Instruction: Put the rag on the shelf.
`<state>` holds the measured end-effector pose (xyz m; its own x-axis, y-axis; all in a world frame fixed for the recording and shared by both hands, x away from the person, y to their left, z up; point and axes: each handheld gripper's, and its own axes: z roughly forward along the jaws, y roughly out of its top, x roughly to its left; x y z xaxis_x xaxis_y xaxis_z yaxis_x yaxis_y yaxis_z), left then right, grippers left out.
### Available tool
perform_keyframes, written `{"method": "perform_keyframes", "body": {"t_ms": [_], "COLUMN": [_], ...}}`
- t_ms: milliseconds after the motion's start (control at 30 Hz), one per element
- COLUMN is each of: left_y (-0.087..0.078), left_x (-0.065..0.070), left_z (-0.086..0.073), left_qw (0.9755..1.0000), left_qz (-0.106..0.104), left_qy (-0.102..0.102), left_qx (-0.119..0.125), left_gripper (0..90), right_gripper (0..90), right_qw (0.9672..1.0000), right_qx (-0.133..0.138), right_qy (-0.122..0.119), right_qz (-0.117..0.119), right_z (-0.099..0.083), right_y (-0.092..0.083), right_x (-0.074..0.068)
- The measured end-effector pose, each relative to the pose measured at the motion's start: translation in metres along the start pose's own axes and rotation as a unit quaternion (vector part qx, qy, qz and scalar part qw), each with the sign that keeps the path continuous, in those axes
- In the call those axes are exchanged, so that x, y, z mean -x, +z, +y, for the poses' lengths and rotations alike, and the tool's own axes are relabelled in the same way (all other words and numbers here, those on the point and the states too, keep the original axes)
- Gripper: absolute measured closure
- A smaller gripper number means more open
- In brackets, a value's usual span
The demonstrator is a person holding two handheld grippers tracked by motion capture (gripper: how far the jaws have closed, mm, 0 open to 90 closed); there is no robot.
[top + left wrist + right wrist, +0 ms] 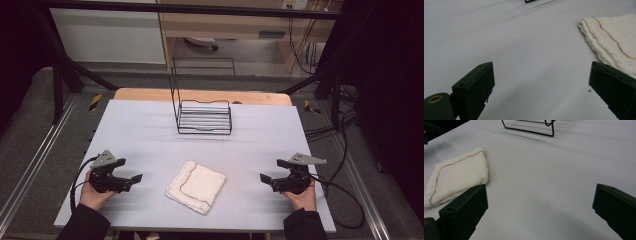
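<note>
A folded cream cloth [196, 186] with a coloured stitched line lies on the white table top [150, 130], near the front and about midway across. My left gripper [129, 170] rests low at the front left, jaws wide open and empty, pointing right toward the cloth. My right gripper [271, 170] mirrors it at the front right, also open and empty. In the left gripper view the cloth [614, 37] lies ahead at the upper right, beside the right jaw. Seen from the right gripper, the cloth [456, 176] lies just beyond the left jaw.
A black wire rack [202, 112] stands at the back middle of the table; its base shows in the right gripper view [531, 127]. Cables trail off the table's right side [345, 195]. Dark frame rails run along both sides.
</note>
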<state>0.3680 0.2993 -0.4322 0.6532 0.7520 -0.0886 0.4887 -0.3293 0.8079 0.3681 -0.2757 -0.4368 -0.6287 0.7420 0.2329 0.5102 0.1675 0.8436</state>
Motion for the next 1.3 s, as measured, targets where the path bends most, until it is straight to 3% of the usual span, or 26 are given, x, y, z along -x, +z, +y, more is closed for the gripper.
{"method": "perform_keyframes", "body": {"t_ms": [467, 733, 900, 1000, 1133, 1267, 1300], "left_y": [0.004, 0.013, 0.026, 0.035, 0.044, 0.053, 0.055], "left_x": [0.012, 0.032, 0.050, 0.062, 0.073, 0.082, 0.084], "left_z": [0.007, 0.017, 0.022, 0.023, 0.023, 0.022, 0.021], "left_qw": [1.0000, 0.9996, 0.9992, 0.9989, 0.9978, 0.9969, 0.9966], "left_qz": [-0.009, -0.023, -0.031, -0.036, -0.050, -0.054, -0.057], "left_qy": [0.001, -0.015, -0.019, -0.010, -0.020, -0.021, -0.021], "left_qx": [-0.002, 0.000, -0.017, -0.029, -0.038, -0.053, -0.055], "left_gripper": [7.1, 10.5, 13.6, 19.8, 25.6, 36.0, 42.7], "right_gripper": [0.6, 0.6, 0.6, 0.6, 0.6, 0.7, 0.7], "right_qw": [1.0000, 1.0000, 1.0000, 1.0000, 0.9999, 0.9999, 0.9998], "right_qx": [-0.003, -0.004, -0.006, -0.007, -0.010, -0.014, -0.015], "right_qy": [0.001, -0.001, -0.001, -0.002, -0.003, -0.007, -0.009], "right_qz": [-0.004, -0.005, -0.005, -0.005, -0.004, -0.001, 0.000], "right_z": [0.000, 0.001, 0.000, 0.001, 0.001, 0.002, 0.002], "right_y": [-0.001, 0.001, 0.002, 0.004, 0.006, 0.009, 0.011], "right_x": [-0.001, -0.003, -0.004, -0.006, -0.008, -0.011, -0.014]}}
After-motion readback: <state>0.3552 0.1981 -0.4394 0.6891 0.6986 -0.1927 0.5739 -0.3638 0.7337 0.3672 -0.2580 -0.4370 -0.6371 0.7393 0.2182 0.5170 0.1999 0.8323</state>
